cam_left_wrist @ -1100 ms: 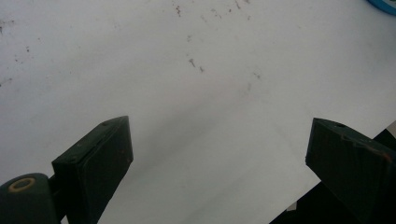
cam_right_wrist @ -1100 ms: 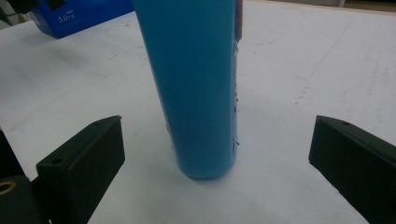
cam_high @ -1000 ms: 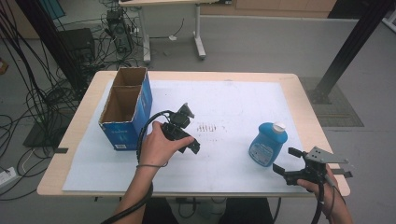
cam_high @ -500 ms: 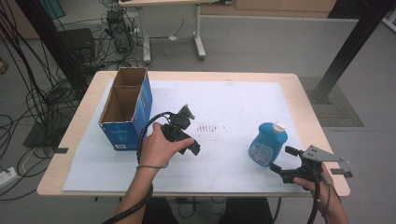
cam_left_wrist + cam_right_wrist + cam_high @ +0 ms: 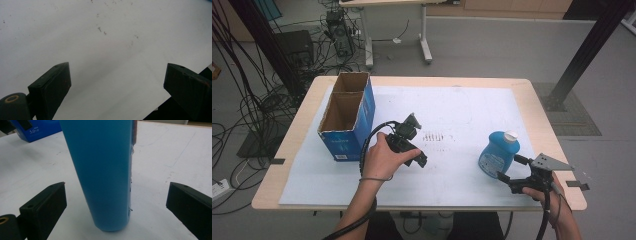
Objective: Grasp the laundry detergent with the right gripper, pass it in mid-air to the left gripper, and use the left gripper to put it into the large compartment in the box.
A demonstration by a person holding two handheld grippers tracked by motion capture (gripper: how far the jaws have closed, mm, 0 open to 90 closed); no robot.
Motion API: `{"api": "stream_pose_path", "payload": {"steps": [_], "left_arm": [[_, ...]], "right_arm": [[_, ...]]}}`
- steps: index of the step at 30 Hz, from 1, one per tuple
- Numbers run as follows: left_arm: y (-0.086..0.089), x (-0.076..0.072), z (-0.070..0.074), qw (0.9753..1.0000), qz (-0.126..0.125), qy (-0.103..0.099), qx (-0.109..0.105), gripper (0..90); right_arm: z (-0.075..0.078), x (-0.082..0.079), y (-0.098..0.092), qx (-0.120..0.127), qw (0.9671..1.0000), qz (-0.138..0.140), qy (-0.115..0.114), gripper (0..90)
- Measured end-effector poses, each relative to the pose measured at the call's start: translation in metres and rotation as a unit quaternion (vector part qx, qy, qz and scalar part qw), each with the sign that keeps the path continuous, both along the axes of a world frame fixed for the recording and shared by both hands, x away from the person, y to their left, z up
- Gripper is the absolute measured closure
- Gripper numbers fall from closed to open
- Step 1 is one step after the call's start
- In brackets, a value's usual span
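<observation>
We hold the right tool (image 5: 509, 174) wide, its jaws flanking the upright blue bottle (image 5: 498, 152); the left tool (image 5: 117, 92), also wide, hovers over bare bench (image 5: 462, 112).

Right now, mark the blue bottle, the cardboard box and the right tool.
blue bottle (image 5: 497, 156): high view, on the front of its body.
cardboard box (image 5: 346, 145): high view, on its blue near wall.
right tool (image 5: 508, 173): high view, midway between its open tips.

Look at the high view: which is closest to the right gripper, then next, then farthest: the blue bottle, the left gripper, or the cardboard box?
From the right gripper:
1. Blue bottle, just in front of its jaws.
2. Left gripper, mid-table, to the left.
3. Cardboard box, far left side.
</observation>
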State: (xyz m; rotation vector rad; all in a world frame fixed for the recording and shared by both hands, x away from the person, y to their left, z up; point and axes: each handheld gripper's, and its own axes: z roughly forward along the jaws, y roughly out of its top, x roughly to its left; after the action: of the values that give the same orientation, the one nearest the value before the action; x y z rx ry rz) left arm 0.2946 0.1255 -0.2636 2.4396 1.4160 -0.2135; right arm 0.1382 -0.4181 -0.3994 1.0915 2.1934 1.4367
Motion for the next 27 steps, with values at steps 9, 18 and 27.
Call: {"api": "stream_pose_path", "payload": {"steps": [9, 18, 27], "left_arm": [[0.001, 0.0, 0.0, 1.0, 0.001, 0.0, -0.001, 7.8], [0.004, -0.002, -0.001, 1.0, 0.001, 0.0, -0.003, 7.8], [0.002, -0.004, -0.003, 1.0, 0.0, 0.002, -0.003, 7.7]], "right_arm": [[-0.002, 0.003, 0.003, 0.002, 1.0, 0.002, -0.001, 2.8], [-0.005, 0.006, 0.008, 0.007, 1.0, 0.003, -0.002, 2.9], [-0.009, 0.008, 0.011, 0.003, 0.9999, 0.006, -0.012, 2.9]]}}
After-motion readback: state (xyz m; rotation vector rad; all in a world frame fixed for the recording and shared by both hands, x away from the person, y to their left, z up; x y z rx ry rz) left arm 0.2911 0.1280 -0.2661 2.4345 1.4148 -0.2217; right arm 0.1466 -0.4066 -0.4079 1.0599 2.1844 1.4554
